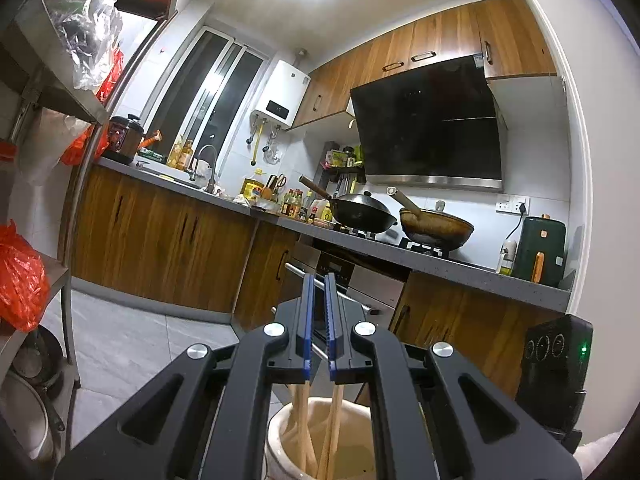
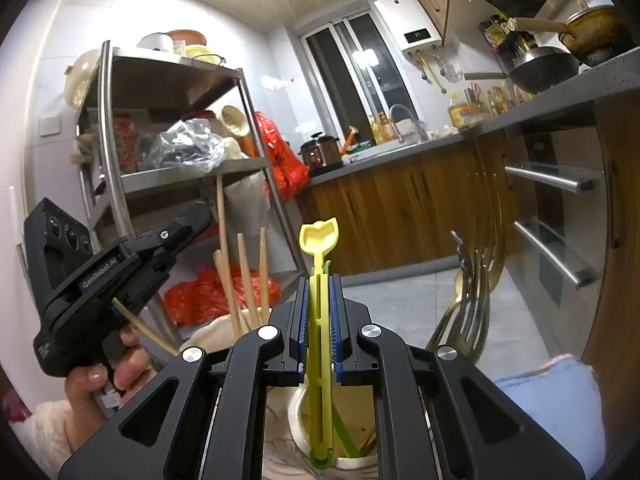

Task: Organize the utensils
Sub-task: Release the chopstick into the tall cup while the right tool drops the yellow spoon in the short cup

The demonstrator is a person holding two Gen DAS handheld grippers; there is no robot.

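Observation:
My left gripper (image 1: 319,280) is nearly shut, its blue pads (image 1: 308,320) a narrow gap apart, above a cream holder (image 1: 280,436) with wooden chopsticks (image 1: 300,412) standing in it. In the right wrist view the left gripper (image 2: 120,308) seems to pinch one wooden chopstick (image 2: 148,332). My right gripper (image 2: 320,280) is shut on a yellow-green plastic utensil (image 2: 319,240), upright, its lower end in a white cup (image 2: 298,412). More chopsticks (image 2: 244,276) stand in the cream holder (image 2: 208,332). Metal forks and spoons (image 2: 476,292) stand at right.
A steel shelf rack (image 2: 116,152) with bags and bowls stands at left. A counter (image 1: 440,264) holds two woks (image 1: 362,212), bottles and an appliance. Wooden cabinets (image 1: 160,240) and an oven (image 2: 560,220) are below. A blue cloth (image 2: 560,392) lies at right.

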